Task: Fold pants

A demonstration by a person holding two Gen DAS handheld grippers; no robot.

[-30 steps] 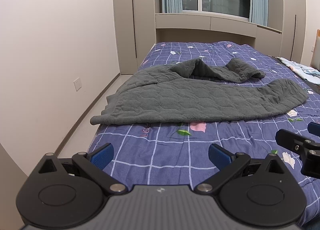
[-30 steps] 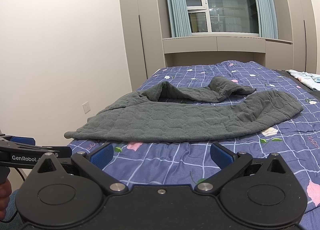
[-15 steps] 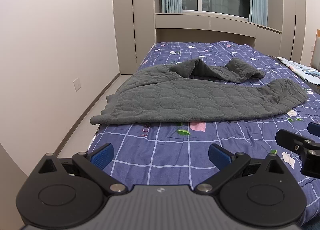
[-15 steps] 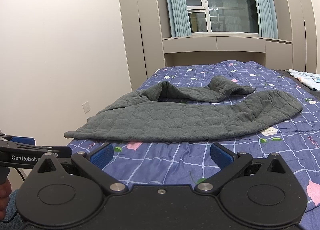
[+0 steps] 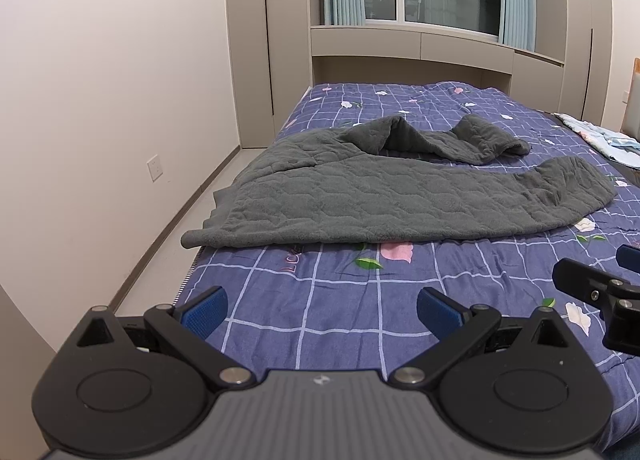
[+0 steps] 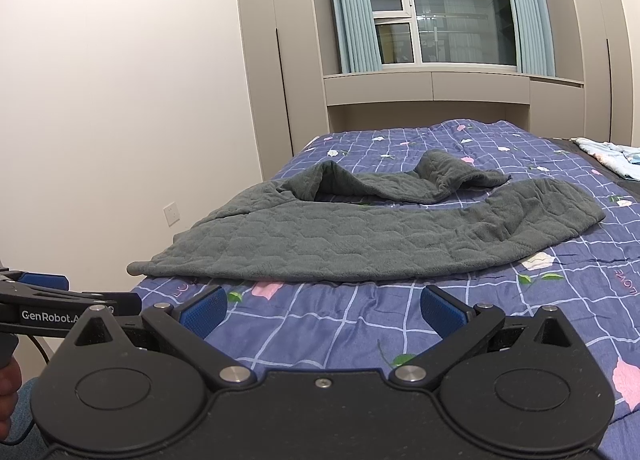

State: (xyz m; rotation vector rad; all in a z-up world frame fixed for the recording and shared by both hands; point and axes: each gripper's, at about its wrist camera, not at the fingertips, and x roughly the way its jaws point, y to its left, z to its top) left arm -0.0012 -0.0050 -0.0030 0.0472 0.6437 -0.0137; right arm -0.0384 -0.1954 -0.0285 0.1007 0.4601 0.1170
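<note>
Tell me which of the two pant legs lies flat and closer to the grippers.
The near leg, spread flat across the bed with its cuff toward the right. The far leg behind it is bunched and humped up.

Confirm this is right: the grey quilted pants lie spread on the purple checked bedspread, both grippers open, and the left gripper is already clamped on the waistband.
Not quite. In the left wrist view the left gripper is open, short of the grey quilted pants, holding nothing. The rest is right.
</note>
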